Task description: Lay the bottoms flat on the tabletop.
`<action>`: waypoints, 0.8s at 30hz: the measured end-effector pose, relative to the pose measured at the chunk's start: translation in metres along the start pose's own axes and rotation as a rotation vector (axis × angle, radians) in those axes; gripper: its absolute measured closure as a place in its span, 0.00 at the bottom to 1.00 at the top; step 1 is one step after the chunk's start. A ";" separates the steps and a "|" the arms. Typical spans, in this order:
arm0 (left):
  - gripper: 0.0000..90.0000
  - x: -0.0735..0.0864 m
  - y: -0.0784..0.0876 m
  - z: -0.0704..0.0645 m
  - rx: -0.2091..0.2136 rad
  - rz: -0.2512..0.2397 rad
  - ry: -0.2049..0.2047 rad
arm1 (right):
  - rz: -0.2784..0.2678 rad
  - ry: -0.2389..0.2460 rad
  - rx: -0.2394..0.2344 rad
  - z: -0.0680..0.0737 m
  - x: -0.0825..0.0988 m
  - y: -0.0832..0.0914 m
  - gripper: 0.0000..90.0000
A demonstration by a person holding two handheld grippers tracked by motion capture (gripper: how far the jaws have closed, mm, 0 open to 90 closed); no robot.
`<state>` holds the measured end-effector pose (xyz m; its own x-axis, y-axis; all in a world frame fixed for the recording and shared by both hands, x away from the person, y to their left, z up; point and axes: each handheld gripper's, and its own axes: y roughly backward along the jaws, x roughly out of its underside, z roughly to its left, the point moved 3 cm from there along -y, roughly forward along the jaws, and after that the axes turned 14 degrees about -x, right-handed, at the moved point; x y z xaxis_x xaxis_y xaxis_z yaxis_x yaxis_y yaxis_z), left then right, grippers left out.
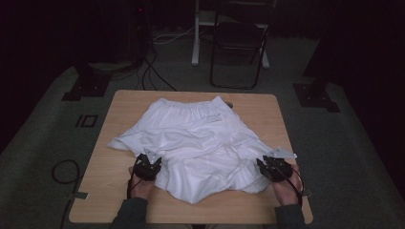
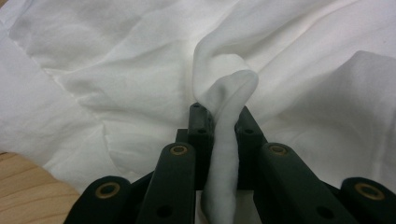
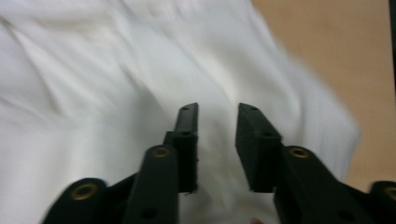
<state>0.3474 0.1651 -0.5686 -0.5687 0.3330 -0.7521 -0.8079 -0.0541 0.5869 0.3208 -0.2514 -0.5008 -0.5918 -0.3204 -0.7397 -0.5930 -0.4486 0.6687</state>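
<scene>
A white garment (image 1: 196, 138) with a gathered waistband at its far edge lies spread and rumpled on the wooden table (image 1: 124, 107). My left gripper (image 1: 155, 164) sits at the garment's near left hem. In the left gripper view it (image 2: 219, 112) is shut on a bunched fold of the white cloth (image 2: 229, 93), which runs down between the jaws. My right gripper (image 1: 262, 164) is at the near right hem. In the right gripper view its jaws (image 3: 217, 109) stand apart above the blurred cloth (image 3: 93, 93), with no fold pinched between them.
Bare wood shows along the table's left side, right side (image 1: 282, 124) and near edge. Beyond the table stand a dark folding chair (image 1: 239, 43) and a white post. Cables (image 1: 153, 71) trail on the grey floor, and a cable loop (image 1: 64, 171) lies left of the table.
</scene>
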 end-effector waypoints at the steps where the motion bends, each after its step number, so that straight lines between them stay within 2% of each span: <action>1: 0.91 0.000 0.000 0.000 -0.001 0.000 0.001 | -0.019 0.021 -0.008 0.004 -0.008 0.001 0.73; 3: 0.90 0.000 0.000 0.000 -0.003 -0.001 0.000 | -0.053 0.068 -0.028 0.016 -0.026 -0.002 0.69; 6: 0.90 0.000 0.000 0.000 -0.003 -0.001 0.000 | -0.052 0.127 -0.051 0.030 -0.043 -0.018 0.66; 8: 0.90 0.000 0.000 0.000 -0.002 0.000 0.000 | -0.018 0.151 -0.056 0.035 -0.048 -0.037 0.64; 9: 0.90 0.000 0.000 0.000 -0.001 0.000 0.001 | 0.015 0.165 -0.031 0.036 -0.049 -0.048 0.63; 11: 0.90 0.000 0.000 0.000 -0.002 0.000 0.002 | 0.116 0.187 0.037 0.035 -0.047 -0.075 0.61; 13: 0.90 0.000 0.000 0.000 -0.001 0.000 0.001 | 0.180 0.173 0.042 0.031 -0.041 -0.095 0.59; 16: 0.90 0.000 0.000 0.000 0.000 0.002 0.001 | 0.229 0.137 0.058 0.025 -0.028 -0.105 0.60; 17: 0.91 0.000 0.000 0.000 0.000 0.002 0.001 | 0.237 0.130 0.069 0.022 -0.023 -0.105 0.61; 18: 0.91 0.000 0.000 0.000 0.000 0.000 0.001 | 0.213 0.109 0.063 0.019 -0.020 -0.102 0.63; 22: 0.90 0.000 0.000 -0.001 -0.004 0.000 0.000 | 0.210 0.015 0.097 -0.003 -0.008 -0.085 0.66; 24: 0.91 0.000 0.000 0.000 -0.003 0.000 0.000 | 0.190 -0.037 0.097 -0.011 0.000 -0.076 0.67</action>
<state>0.3473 0.1648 -0.5687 -0.5686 0.3327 -0.7523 -0.8085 -0.0573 0.5857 0.3718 -0.2268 -0.5524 -0.7167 -0.3599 -0.5973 -0.5174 -0.2998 0.8015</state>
